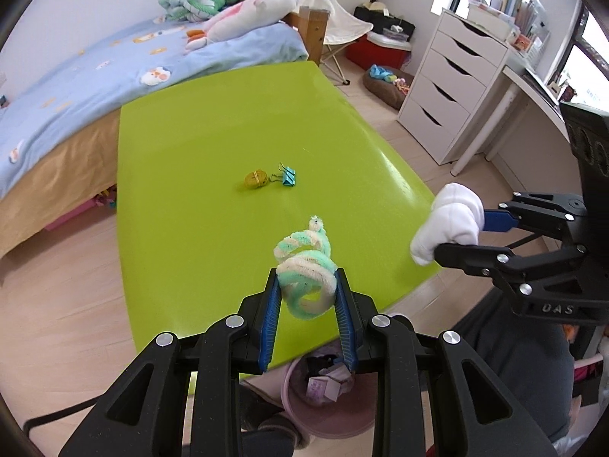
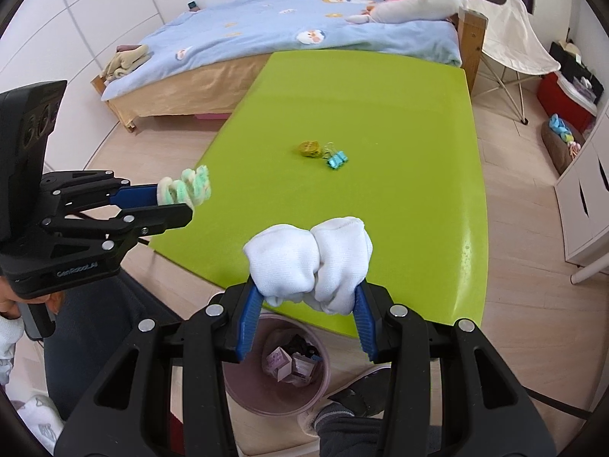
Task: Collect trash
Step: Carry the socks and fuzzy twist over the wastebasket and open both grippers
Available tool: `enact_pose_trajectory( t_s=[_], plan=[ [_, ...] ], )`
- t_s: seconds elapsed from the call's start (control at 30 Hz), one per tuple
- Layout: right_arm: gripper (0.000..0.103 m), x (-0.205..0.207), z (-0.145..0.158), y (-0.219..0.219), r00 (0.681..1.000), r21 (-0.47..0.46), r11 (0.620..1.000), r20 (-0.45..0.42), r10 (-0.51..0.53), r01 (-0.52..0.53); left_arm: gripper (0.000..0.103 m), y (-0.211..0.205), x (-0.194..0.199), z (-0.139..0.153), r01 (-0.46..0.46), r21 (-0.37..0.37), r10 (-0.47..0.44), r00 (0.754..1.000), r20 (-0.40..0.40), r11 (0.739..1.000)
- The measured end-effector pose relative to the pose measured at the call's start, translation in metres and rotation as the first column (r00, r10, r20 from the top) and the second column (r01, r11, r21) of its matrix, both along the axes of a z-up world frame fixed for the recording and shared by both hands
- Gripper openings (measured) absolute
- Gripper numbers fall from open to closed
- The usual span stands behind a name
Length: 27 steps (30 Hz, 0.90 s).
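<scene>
Here the left gripper (image 1: 307,297) is clamped on a coil (image 1: 304,266) of mint-and-white pipe cleaner, its blue pads (image 1: 271,316) pressing the coil from both sides. The coil is lifted clear of the green table (image 1: 213,144), above the near edge. The right gripper (image 2: 309,297) has its jaws closed on a balled white sock (image 2: 310,261), held up over the same near edge — the sock bulges out between and above the pads. In the left view the right gripper comes in from the right side with the sock at its tip; in the right view the left gripper comes in from the left with the coil.

On the floor, just beyond the table's near edge and below both grippers, stands a pink bin (image 2: 243,388) with small boxes and dark scraps already in it. Two things lie on the table near its middle — a yellow lump (image 1: 255,179) and a teal binder clip (image 1: 287,177), just beside each other. Behind the table is a bed (image 1: 76,76) with a blue cover and soft toys, and to the right a white chest of drawers (image 1: 453,76).
</scene>
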State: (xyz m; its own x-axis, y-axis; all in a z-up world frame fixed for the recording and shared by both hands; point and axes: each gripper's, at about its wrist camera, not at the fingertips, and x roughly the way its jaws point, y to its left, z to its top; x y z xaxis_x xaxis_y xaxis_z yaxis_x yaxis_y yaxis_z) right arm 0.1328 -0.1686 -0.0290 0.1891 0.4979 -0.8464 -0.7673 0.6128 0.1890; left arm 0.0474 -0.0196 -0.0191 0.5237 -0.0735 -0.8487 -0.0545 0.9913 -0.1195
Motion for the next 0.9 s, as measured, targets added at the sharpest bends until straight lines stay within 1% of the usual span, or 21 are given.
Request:
enact_pose_trajectory(
  t_s=[0.27,0.37,0.57,0.7,0.9],
  plan=[
    [0.043,-0.038,0.01,-0.01,0.999,0.016,0.999,0.021,0.037,-0.037,0.028,-0.012,-0.044,0.009,0.003,-0.01,-0.003,1.0,0.031,1.0],
    [0.043,-0.051,0.01,-0.016,0.999,0.024,0.999,0.01,0.045,-0.046,0.028,-0.015,-0.057,0.008,0.002,-0.019,-0.001,0.999,0.033,1.0],
    [0.043,-0.076,-0.002,-0.027,0.998,0.018,0.998,-0.021,0.067,-0.067,0.028,-0.022,-0.081,0.002,-0.005,-0.016,0.005,1.0,0.025,1.0],
    [0.043,-0.089,-0.015,-0.033,0.996,0.005,0.997,-0.054,0.076,-0.076,0.028,-0.027,-0.097,-0.004,0.0,-0.032,0.001,1.0,0.013,0.999],
    [0.043,-0.1,-0.02,-0.032,0.993,-0.003,0.995,-0.066,0.096,-0.097,0.028,-0.03,-0.11,-0.011,0.01,-0.042,-0.01,1.0,0.002,0.999]
  ],
)
